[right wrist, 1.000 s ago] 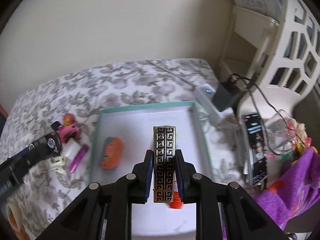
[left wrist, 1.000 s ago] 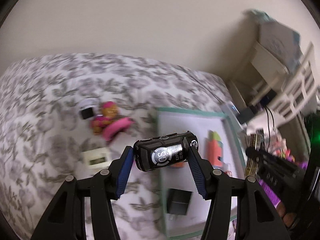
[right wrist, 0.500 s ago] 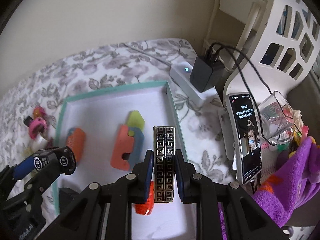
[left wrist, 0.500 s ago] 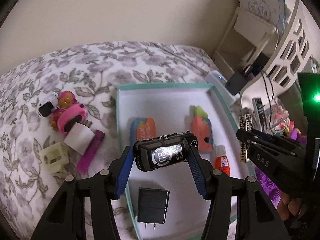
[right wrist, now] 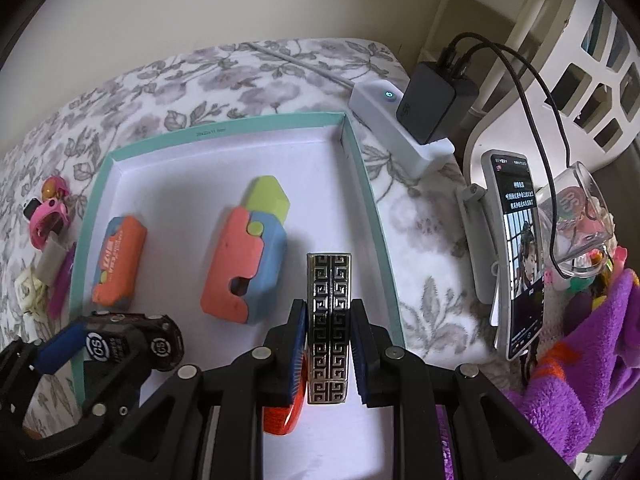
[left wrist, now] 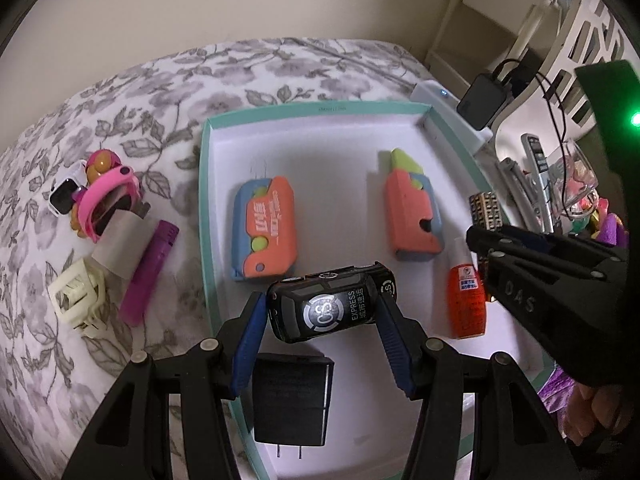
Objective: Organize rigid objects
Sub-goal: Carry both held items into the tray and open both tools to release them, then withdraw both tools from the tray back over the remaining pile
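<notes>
My left gripper (left wrist: pixel 320 320) is shut on a black toy car (left wrist: pixel 330 306) and holds it above the near part of the teal-rimmed white tray (left wrist: pixel 312 110). My right gripper (right wrist: pixel 329 344) is shut on a black-and-silver patterned bar (right wrist: pixel 329 320) above the tray's right side (right wrist: pixel 372 216). The bar also shows in the left wrist view (left wrist: pixel 486 212). In the tray lie an orange-blue block (left wrist: pixel 264 228), a second orange-blue block with a yellow tip (left wrist: pixel 412 208), an orange bottle (left wrist: pixel 466 296) and a black charger (left wrist: pixel 292 396).
On the floral bedspread left of the tray lie a pink ring toy (left wrist: pixel 108 200), a purple tube (left wrist: pixel 150 268), a cream clip (left wrist: pixel 78 296) and a small watch (left wrist: pixel 64 196). Right of the tray are a white power strip (right wrist: pixel 400 136), a phone (right wrist: pixel 516 256) and a purple cloth (right wrist: pixel 580 360).
Both grippers have moved closer over the tray while still holding their objects. The view has swung right and down, so the tray now fills the middle.
</notes>
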Demonstrator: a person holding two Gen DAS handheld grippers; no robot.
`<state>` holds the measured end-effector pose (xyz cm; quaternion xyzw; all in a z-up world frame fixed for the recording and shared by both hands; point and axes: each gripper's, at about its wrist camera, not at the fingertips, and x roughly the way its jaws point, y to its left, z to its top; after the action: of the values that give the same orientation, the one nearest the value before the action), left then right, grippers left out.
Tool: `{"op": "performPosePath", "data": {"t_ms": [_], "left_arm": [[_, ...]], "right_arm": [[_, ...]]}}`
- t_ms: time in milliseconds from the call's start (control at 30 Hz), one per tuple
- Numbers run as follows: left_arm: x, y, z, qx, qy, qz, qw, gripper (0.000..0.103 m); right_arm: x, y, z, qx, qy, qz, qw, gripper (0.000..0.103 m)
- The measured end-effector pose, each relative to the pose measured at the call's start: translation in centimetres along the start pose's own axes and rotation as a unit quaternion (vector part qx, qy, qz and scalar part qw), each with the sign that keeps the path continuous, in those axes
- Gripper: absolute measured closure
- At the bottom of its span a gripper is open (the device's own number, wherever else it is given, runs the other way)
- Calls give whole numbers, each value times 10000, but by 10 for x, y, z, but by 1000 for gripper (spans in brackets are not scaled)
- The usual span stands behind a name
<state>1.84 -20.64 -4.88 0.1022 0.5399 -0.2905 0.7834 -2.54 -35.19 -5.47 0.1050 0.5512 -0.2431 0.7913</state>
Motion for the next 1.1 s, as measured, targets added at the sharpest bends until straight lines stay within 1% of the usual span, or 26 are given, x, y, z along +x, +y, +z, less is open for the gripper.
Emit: {"op": "performPosePath", "data": {"t_ms": [100,233,400,467,500,533,700,767,800,833,867,933,1100], "left_arm": [[4,0,-1,-13,79,37,10000,45],[4,-2,-1,20,65,66,10000,45],[3,-4,0,46,47,80,9999,45],[1,-3,0,34,15,57,10000,41],[0,-3,0,24,-11,55,10000,39],[-1,-2,1,18,-32,60,10000,37],[-11,2,5,-92,-152,-12,9998,36],[-19,7,8,-188,-272,-28,9994,31],[-22,8,9,-189,-294,35,9994,30],[-25,10,10,-214,-341,93,9991,29],[-27,13,11,-244,-361,151,9989,29],[-30,20,12,-333,-373,217,9985,29],[-33,45,15,-780,-389,288,9958,29]], "right_arm": [[0,0,1,5,4,4,10000,81],[1,1,0,-30,39,-20,10000,80],[-7,3,2,-112,-90,-75,9999,79],[-11,4,3,-125,-143,-154,9997,67],[-12,3,4,-125,-176,-166,9996,58],[-14,3,4,-127,-201,-155,9996,57],[-24,6,8,-182,-357,-124,9991,57],[-28,8,8,-193,-434,-77,9988,56],[-31,7,9,-121,-482,19,9988,53],[-33,7,8,-62,-502,98,9987,46],[-35,6,9,-6,-523,182,9985,43],[-36,5,9,79,-543,295,9981,41],[-33,8,7,62,-498,304,9983,39]]}}
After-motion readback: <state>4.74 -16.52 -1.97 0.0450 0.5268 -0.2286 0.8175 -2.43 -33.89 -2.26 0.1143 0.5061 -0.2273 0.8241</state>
